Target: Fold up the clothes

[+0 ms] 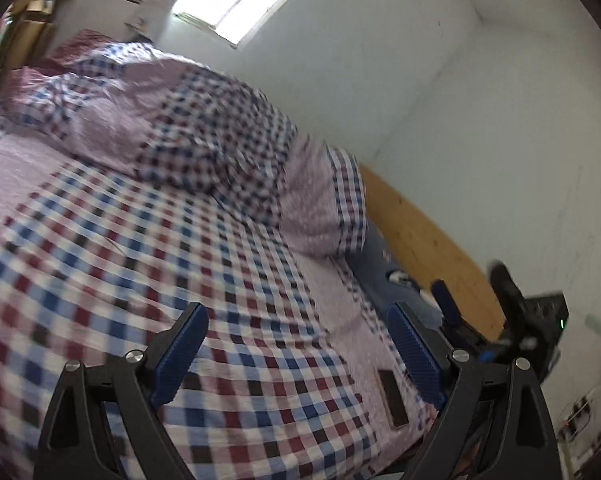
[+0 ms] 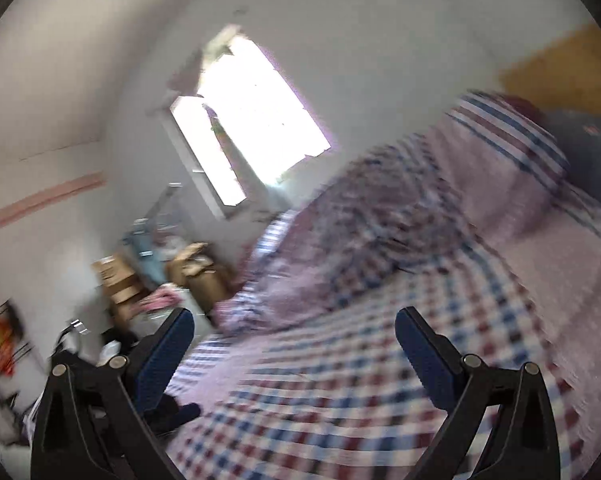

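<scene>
- Bed sheet [image 1: 148, 264] with red, blue and white squares lies flat over the bed
- Checked blanket [image 1: 204, 128] sits in a rumpled heap at the far side of the bed, near the wall
- Left gripper [image 1: 296, 352] hangs above the sheet, its blue pads spread wide, nothing between them
- Right gripper [image 2: 294, 354] hangs above the sheet too, jaws wide apart and empty
- Bright window [image 2: 256, 120] shines behind the heap

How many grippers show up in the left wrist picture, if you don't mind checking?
2. The left gripper fills the foreground over the checked bedspread; the right gripper sits at the right edge, near the wooden board.
</scene>
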